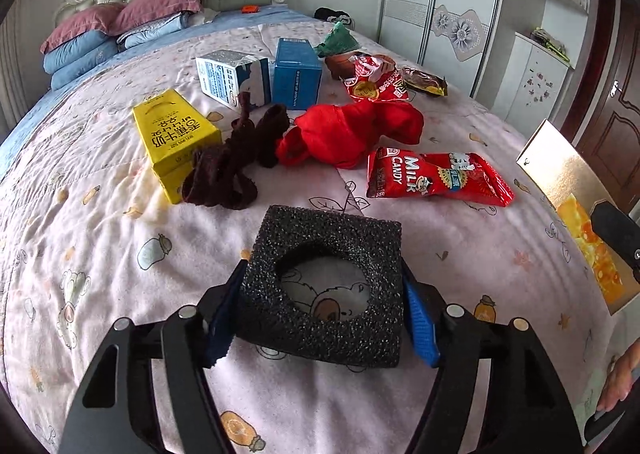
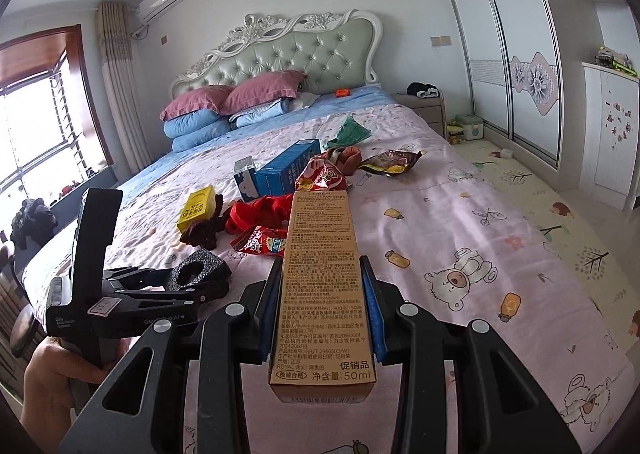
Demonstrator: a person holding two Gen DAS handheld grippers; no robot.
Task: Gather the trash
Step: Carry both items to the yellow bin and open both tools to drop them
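Note:
A black foam block [image 1: 312, 230] with a round hole lies on the pink bedspread [image 1: 100, 254]. My left gripper [image 1: 322, 286] is shut on it, with a blue pad against each side. In the right wrist view the same foam block [image 2: 208, 260] sits in the left gripper [image 2: 196, 274] at the lower left. My right gripper [image 2: 322, 266] is shut on a tall gold carton [image 2: 320, 334], held upright above the bed. The gold carton [image 1: 560, 173] also shows at the right edge of the left wrist view.
Beyond the foam lie a yellow carton [image 1: 172, 133], a dark brown cloth [image 1: 232, 157], a red cloth [image 1: 352, 129], a milk candy bag [image 1: 436, 175], a white-blue carton [image 1: 232, 77], a blue box [image 1: 296, 73] and snack wrappers [image 1: 372, 81]. Pillows [image 1: 120, 21] lie against the headboard.

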